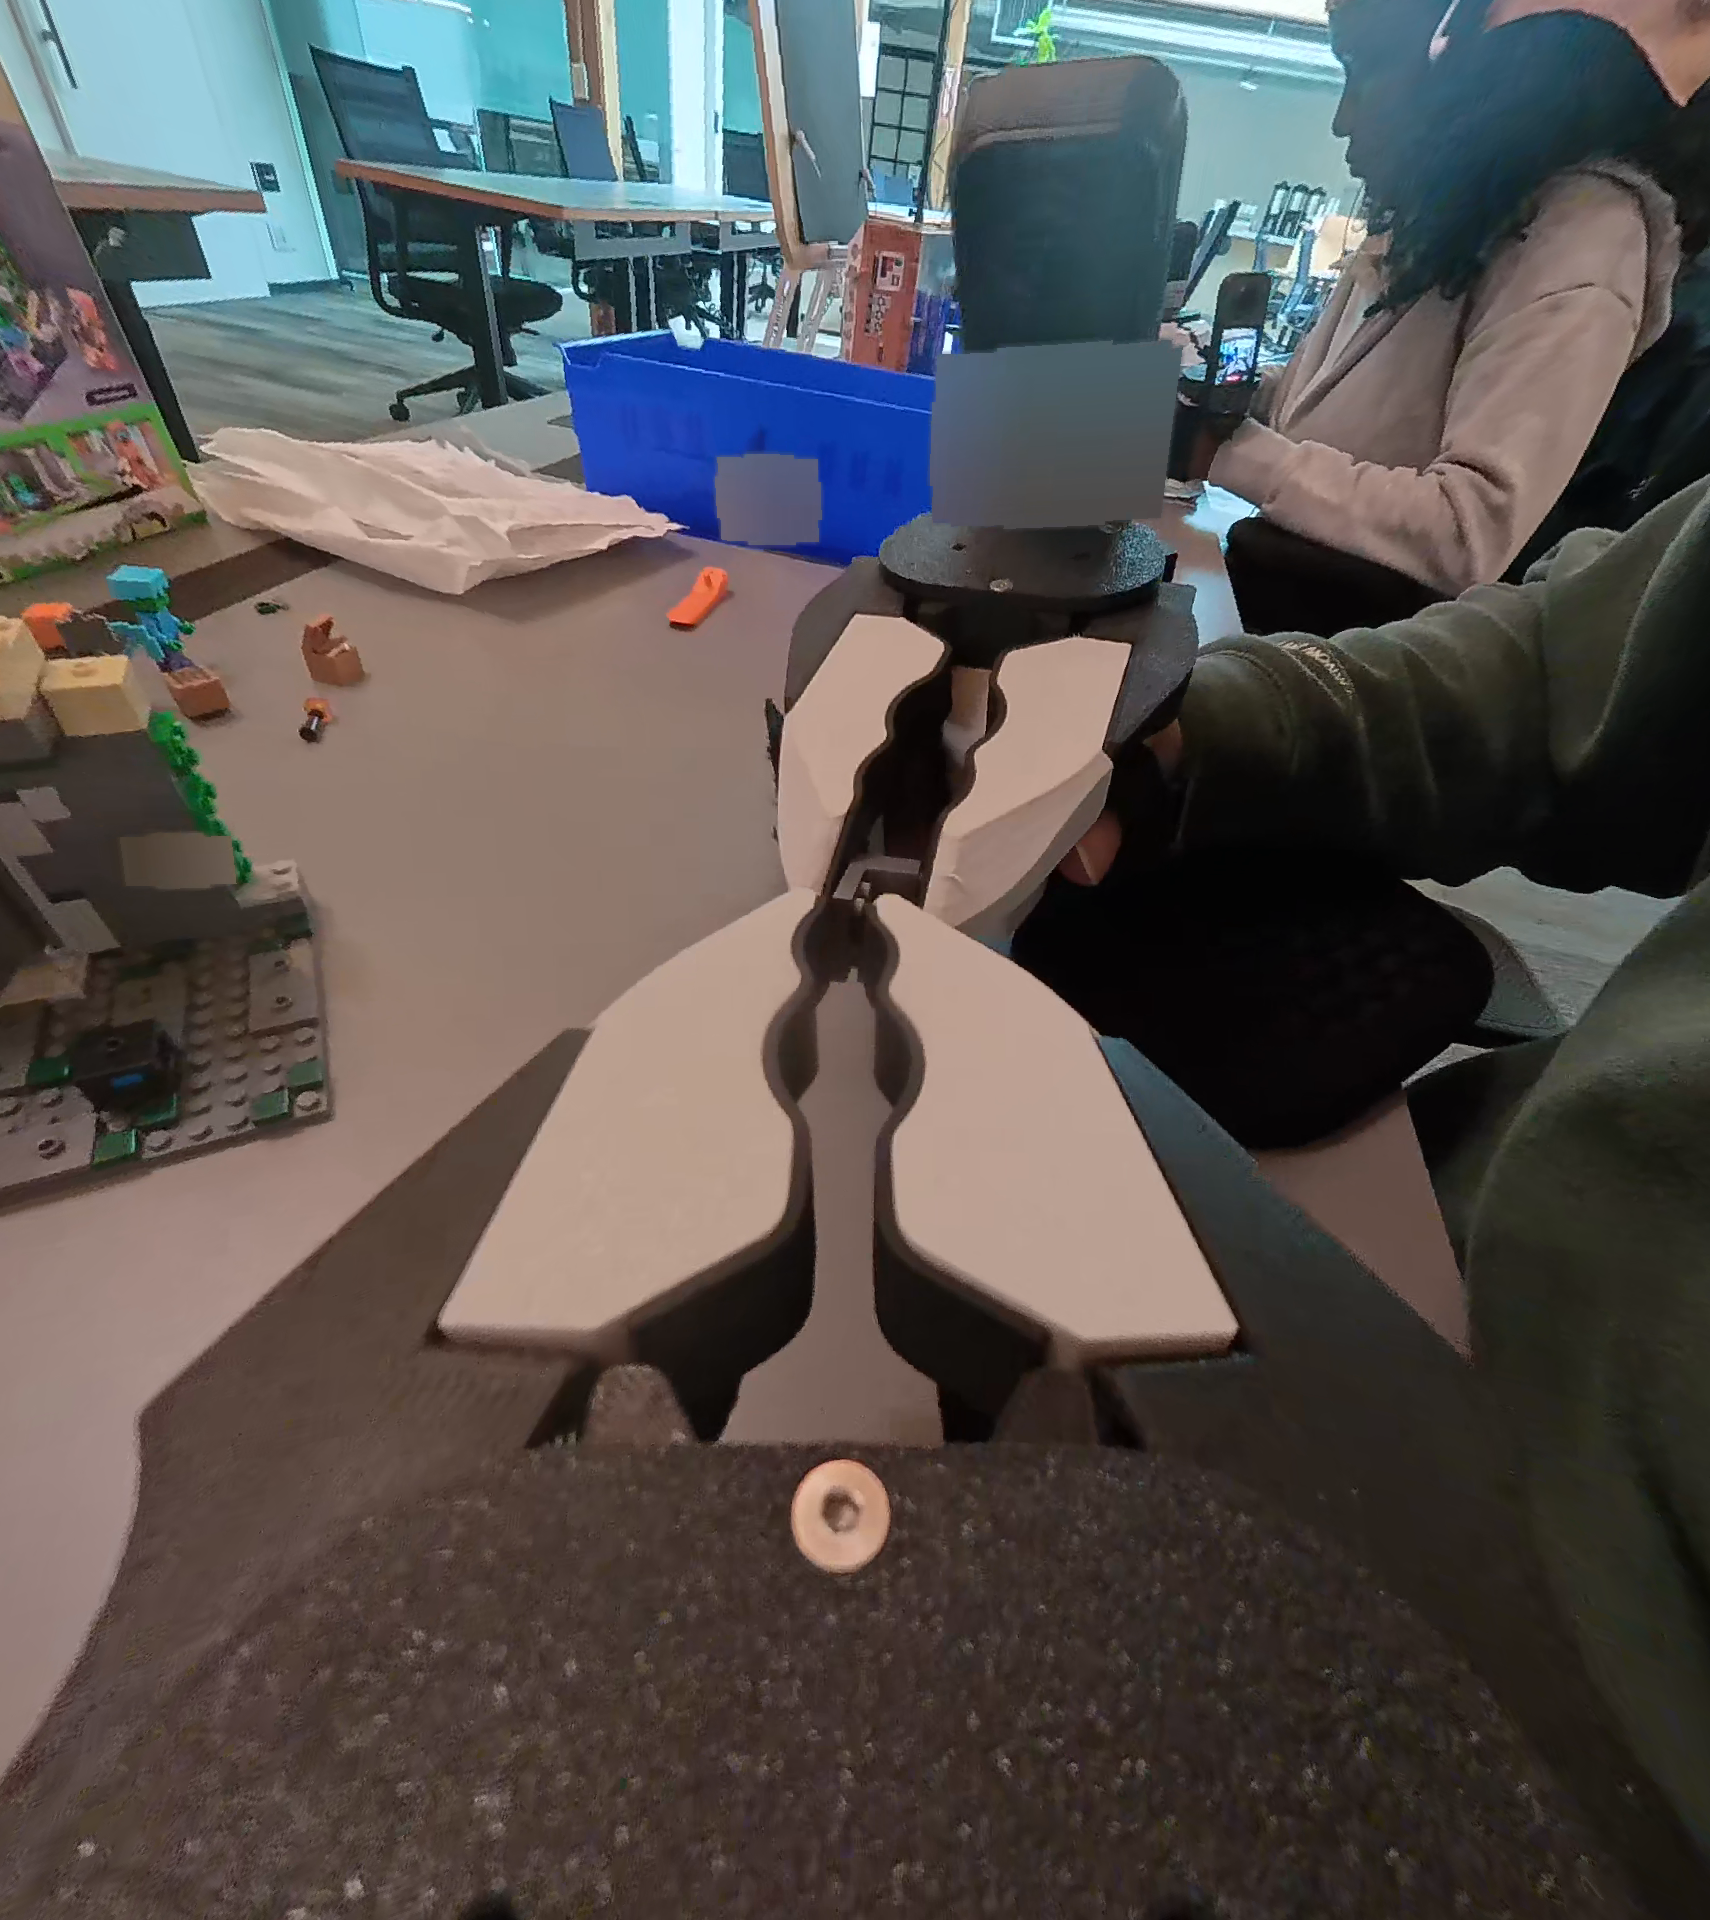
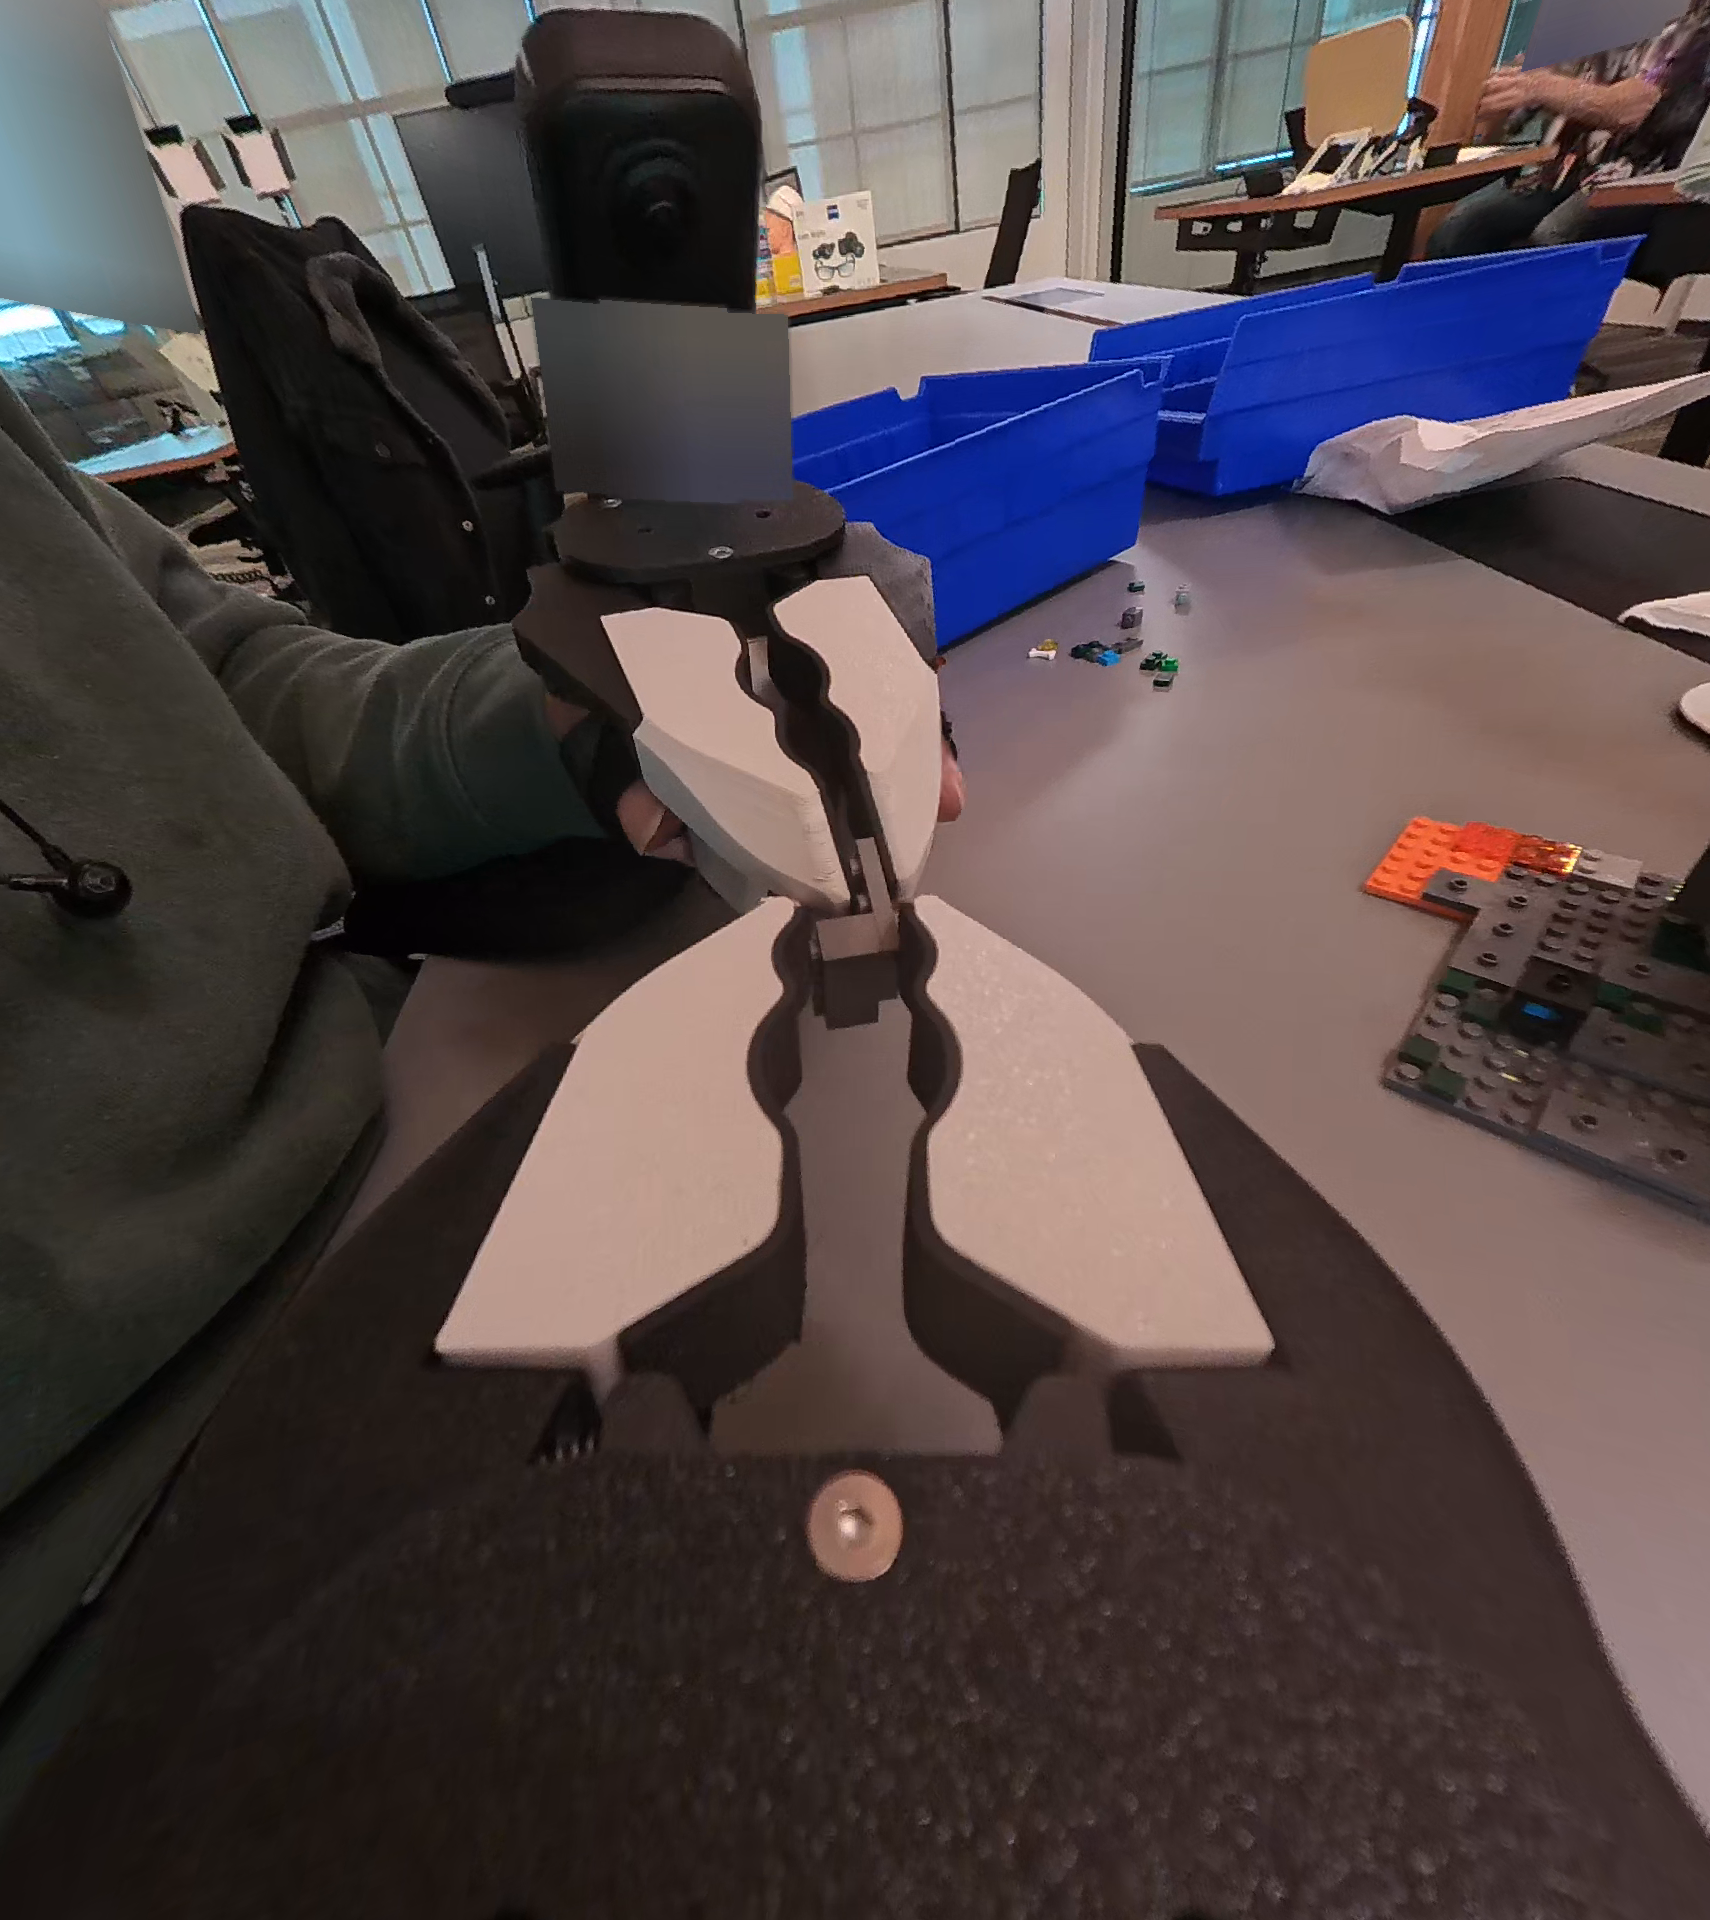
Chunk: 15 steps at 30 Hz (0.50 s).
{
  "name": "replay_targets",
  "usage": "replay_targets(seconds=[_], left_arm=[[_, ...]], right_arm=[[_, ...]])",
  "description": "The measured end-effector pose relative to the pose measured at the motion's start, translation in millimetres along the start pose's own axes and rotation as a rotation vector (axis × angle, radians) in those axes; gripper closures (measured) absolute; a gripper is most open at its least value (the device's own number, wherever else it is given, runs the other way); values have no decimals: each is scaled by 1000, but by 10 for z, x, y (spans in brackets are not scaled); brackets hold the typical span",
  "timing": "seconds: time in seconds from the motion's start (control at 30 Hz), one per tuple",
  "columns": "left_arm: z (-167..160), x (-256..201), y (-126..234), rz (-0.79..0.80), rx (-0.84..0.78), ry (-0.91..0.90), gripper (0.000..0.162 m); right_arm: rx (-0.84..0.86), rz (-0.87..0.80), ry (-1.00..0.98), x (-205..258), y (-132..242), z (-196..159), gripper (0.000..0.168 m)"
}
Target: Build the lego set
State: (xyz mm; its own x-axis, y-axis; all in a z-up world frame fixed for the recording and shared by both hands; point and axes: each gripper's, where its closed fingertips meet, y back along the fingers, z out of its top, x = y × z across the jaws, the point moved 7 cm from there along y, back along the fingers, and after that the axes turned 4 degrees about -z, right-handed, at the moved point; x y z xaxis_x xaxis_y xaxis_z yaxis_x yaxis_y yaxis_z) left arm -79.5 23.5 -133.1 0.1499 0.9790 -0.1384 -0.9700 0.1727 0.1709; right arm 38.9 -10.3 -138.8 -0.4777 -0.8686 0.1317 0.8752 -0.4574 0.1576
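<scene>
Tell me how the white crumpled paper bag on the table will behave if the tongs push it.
The white paper bag looks thin and creased, so it would probably buckle and fold rather than slide as one piece. It lies flat and looks empty, so likely very light. Its loose edges may catch or tear if pinched.

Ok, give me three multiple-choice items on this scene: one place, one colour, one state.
1. The orange tool lies: A in a bin; B on the table; C on the baseplate.
2. The bins are: A red; B blue; C yellow.
3. The right gripper is: A wide open; B shut on a grey brick; C laid on the table.
B: the orange tool rests on bare table, outside the bins.
B: both bins are blue.
B: its fingertips pinch the grey brick.
</scene>
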Motion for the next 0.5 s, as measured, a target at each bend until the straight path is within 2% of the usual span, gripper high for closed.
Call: replay_targets(seconds=[0.5], left_arm=[[-33, 29, 2, 1, -11, 58, 157]], right_arm=[[13, -21, 10, -13, -20, -24, 153]])
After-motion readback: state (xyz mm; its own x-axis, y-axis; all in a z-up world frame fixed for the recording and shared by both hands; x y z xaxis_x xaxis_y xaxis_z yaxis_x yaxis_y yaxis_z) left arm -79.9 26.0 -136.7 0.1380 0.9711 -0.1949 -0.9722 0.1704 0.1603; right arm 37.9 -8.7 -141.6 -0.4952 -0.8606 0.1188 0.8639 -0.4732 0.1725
